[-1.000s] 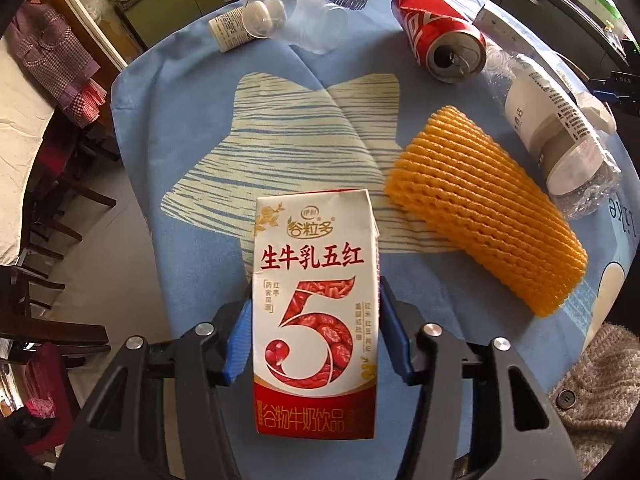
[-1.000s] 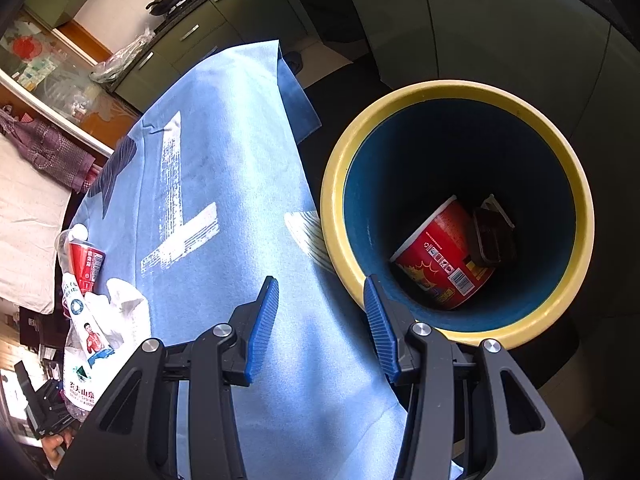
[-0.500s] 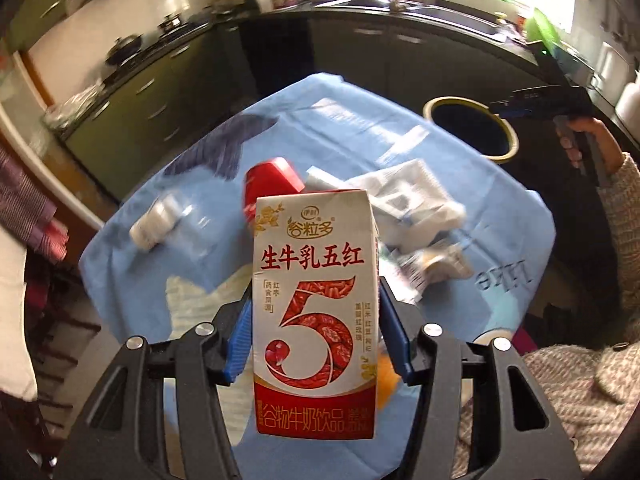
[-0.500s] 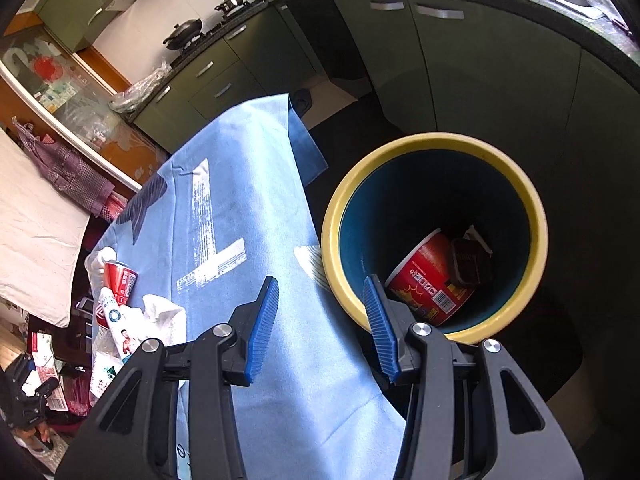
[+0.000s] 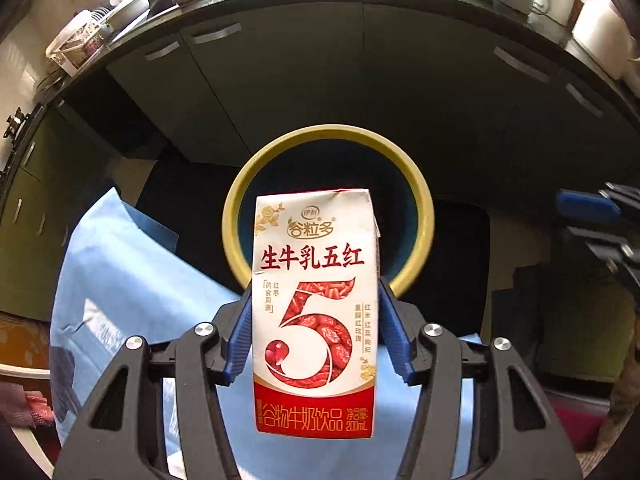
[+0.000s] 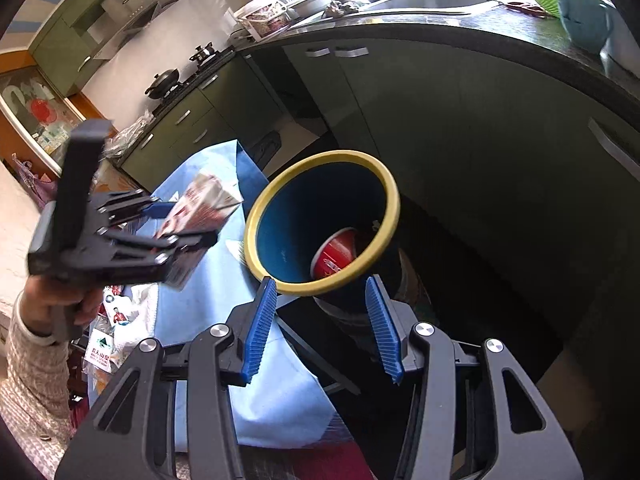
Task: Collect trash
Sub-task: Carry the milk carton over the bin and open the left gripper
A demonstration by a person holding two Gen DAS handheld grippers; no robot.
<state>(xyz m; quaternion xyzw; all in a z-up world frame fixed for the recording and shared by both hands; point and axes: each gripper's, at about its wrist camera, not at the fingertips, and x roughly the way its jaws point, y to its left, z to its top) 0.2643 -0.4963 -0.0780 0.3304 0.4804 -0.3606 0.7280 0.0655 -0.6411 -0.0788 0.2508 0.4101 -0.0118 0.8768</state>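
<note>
Now, carton: we see the milk carton (image 5: 315, 312) clenched between the blue pads of the left gripper (image 5: 316, 332), held in the air, above the table's far edge.
Carton axis: long axis runs forward along the fingers, top end pointing at the bin.
Key relation: the bin (image 5: 426, 216) lies straight ahead of and below the carton; in the left wrist view the carton's top overlaps the yellow rim's near side, so we judge it not yet fully over the opening.
Nearer hand: left holds the carton; we judge a short forward carry, then release.
Right gripper (image 6: 322, 324): jaws spread, nothing between them, hovering near the bin's rim.
Bin contents: a red cup (image 6: 336, 254) lies inside; more is hidden.
Table: blue cloth (image 6: 224, 280); a labelled bottle (image 6: 102, 350) and other trash remain at its left end.
</note>
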